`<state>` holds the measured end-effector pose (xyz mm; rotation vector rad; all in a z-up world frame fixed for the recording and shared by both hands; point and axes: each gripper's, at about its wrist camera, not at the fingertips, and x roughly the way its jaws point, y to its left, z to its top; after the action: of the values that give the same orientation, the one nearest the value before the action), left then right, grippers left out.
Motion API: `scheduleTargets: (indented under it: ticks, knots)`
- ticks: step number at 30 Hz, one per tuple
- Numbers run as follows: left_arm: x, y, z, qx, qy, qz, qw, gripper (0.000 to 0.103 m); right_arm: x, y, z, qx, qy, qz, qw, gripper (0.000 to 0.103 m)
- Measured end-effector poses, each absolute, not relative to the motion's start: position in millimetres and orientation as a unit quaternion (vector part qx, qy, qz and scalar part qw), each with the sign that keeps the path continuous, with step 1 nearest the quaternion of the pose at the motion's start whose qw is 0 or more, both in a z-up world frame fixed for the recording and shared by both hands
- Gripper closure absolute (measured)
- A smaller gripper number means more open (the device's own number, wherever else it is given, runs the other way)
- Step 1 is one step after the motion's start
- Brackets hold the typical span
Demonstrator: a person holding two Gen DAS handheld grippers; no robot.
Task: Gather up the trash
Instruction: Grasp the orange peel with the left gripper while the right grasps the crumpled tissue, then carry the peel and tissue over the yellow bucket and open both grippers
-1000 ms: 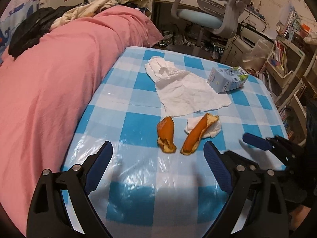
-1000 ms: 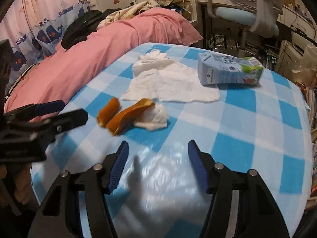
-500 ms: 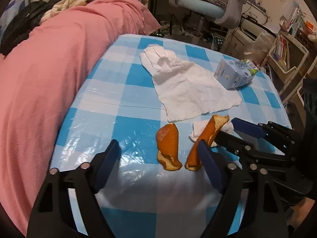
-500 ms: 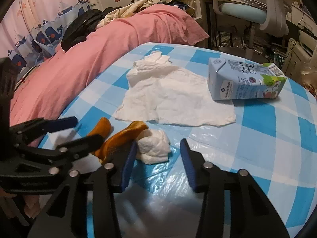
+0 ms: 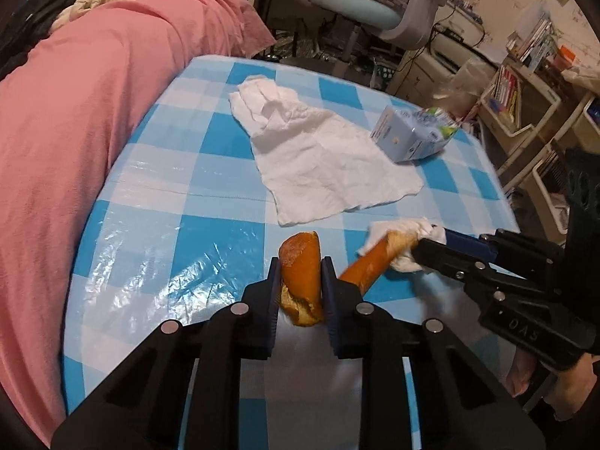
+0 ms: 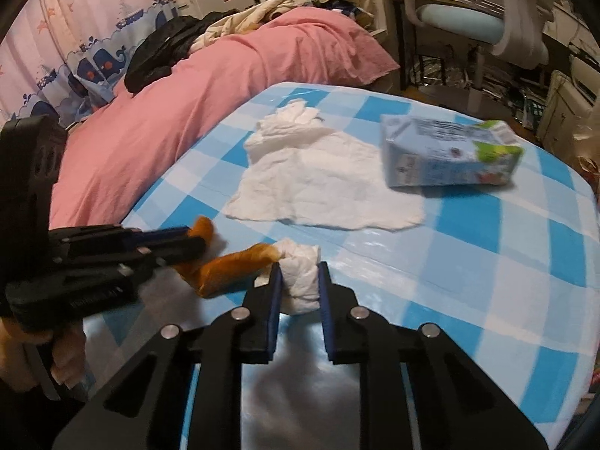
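On the blue-checked table (image 5: 157, 225), my left gripper (image 5: 300, 266) is closing, its pads pressed on a short orange peel (image 5: 302, 262). A longer orange peel (image 5: 371, 258) (image 6: 232, 266) lies just to its right, leaning on a crumpled white tissue (image 6: 302, 281) (image 5: 403, 227). My right gripper (image 6: 299, 268) is closing too, with its pads squeezing that tissue. In the right wrist view the left gripper (image 6: 195, 242) comes in from the left, holding the short peel (image 6: 200, 228). A flat white napkin (image 5: 322, 161) (image 6: 315, 187) and a light blue carton (image 5: 412, 135) (image 6: 446, 153) lie farther back.
A bed with a pink cover (image 5: 93, 112) (image 6: 195, 90) runs along the table's left side, dark clothes (image 6: 161, 52) piled on it. A light blue office chair (image 5: 360, 3) stands beyond the table. Shelves with books (image 5: 525, 90) stand at the right. A hand (image 6: 67, 356) holds the left gripper's handle.
Both grippers have moved forward over the trash and their jaws have come together, the left onto the short orange peel and the right onto the crumpled tissue.
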<state>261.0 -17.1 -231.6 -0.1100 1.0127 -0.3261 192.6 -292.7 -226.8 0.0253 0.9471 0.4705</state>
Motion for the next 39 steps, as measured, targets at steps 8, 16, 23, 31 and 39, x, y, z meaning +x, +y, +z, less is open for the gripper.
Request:
scheduleTargets:
  ticks: [8, 16, 23, 31, 39]
  knots:
    - [246.5, -12.3, -212.7, -0.044, 0.459, -0.154, 0.874, 0.082, 182.2, -322.4, -214.6, 0.052, 0.449, 0.215, 0.866, 0.084]
    - [239.1, -12.0, -206.0, -0.035, 0.451, -0.157, 0.878, 0.082, 176.3, -324.4, -201.2, 0.093, 0.442, 0.238, 0.860, 0.084]
    - [237.2, -15.0, -204.0, -0.025, 0.448, -0.159, 0.879, 0.082, 171.7, -314.4, -201.7, 0.084, 0.443, 0.255, 0.855, 0.084]
    - [231.2, -20.4, -193.8, 0.000, 0.436, -0.156, 0.886, 0.082, 162.0, -318.2, -202.5, 0.079, 0.447, 0.264, 0.851, 0.084]
    - [216.9, -23.5, -179.0, 0.031, 0.420, -0.147, 0.895, 0.082, 137.1, -316.2, -195.2, 0.080, 0.442, 0.280, 0.848, 0.084]
